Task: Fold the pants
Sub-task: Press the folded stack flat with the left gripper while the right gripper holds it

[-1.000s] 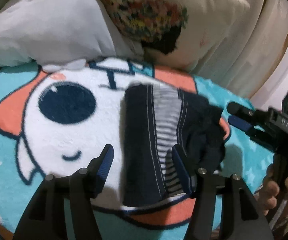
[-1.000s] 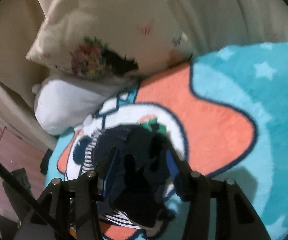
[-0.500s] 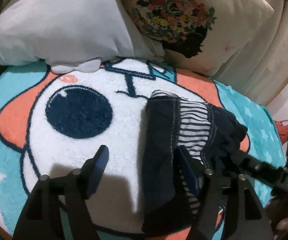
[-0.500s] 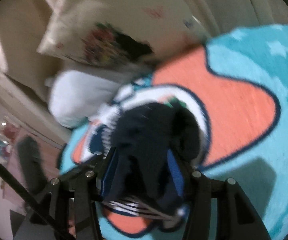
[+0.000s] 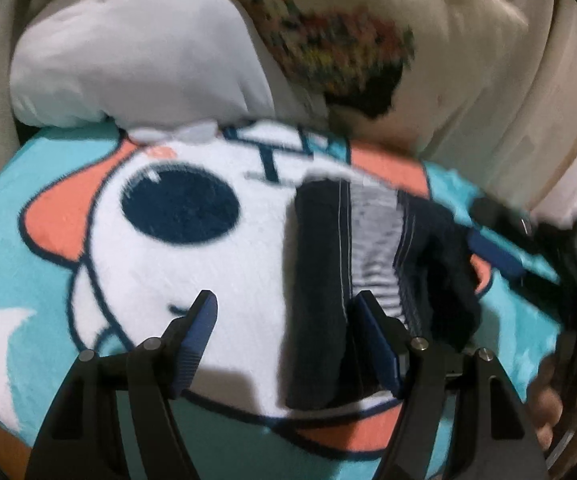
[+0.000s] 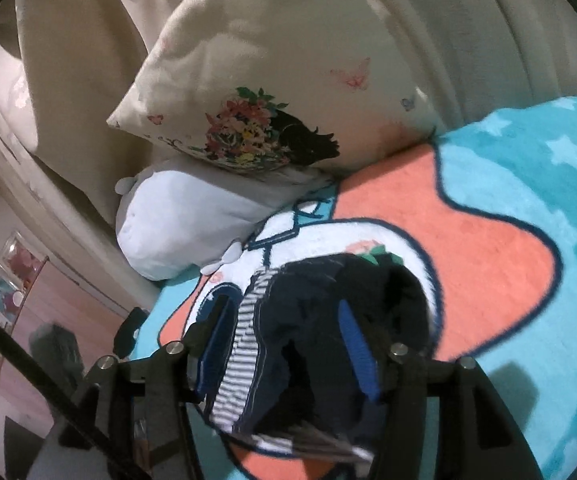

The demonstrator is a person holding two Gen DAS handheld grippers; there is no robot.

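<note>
The dark navy pants (image 5: 320,280) with a striped white lining lie folded in a narrow bundle on the cartoon blanket (image 5: 148,280). They also show in the right wrist view (image 6: 308,328). My left gripper (image 5: 284,320) is open above the bundle's near end, its right finger over the cloth, holding nothing. My right gripper (image 6: 284,332) is open with the bundle's edge between its fingers; it appears in the left wrist view (image 5: 500,248) at the pants' right side.
A white pillow (image 5: 128,64) and a cream floral cushion (image 6: 272,80) lean against the padded headboard (image 6: 468,40) behind the blanket. The bed's left edge drops to a pink floor (image 6: 48,320). A hand (image 5: 564,404) shows at the lower right.
The left gripper pulled back and re-centred over the bundle's near end. The right gripper drew back to the pants' right edge. The pants stay folded in place.
</note>
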